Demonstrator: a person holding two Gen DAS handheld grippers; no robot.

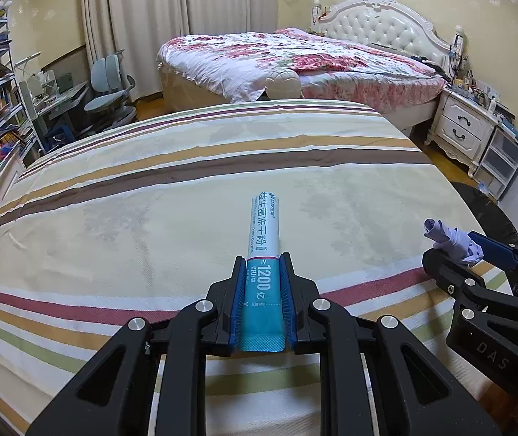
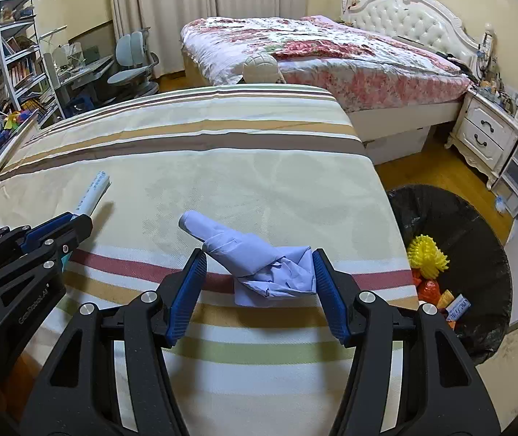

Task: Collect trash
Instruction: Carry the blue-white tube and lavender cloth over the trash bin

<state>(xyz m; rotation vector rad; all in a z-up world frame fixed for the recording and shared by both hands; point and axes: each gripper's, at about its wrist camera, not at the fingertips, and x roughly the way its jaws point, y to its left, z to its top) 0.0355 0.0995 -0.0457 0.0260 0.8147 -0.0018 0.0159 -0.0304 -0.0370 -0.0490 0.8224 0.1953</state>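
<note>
Bedroom, striped bed (image 1: pixel 150 189). Left gripper (image 1: pixel 261 265) fingers pinching teal-and-white powder sachet (image 1: pixel 263 250); right gripper (image 2: pixel 259 259) fingers spread around crumpled lilac tissue wad (image 2: pixel 259 258). Close squarely, then carry to black-lined trash bin (image 2: pixel 476 218).

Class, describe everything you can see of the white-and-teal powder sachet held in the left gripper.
The white-and-teal powder sachet is a long, narrow stick pack of glossy foil or plastic. Its far part is white with teal Chinese lettering; its near part is teal, printed "1200", ending in a crimped seal. It looks sealed and plump. The left gripper is shut on its teal end, blue pads pressing both sides. It points forward over the striped bedsheet; whether its tip touches the sheet is unclear.
</note>
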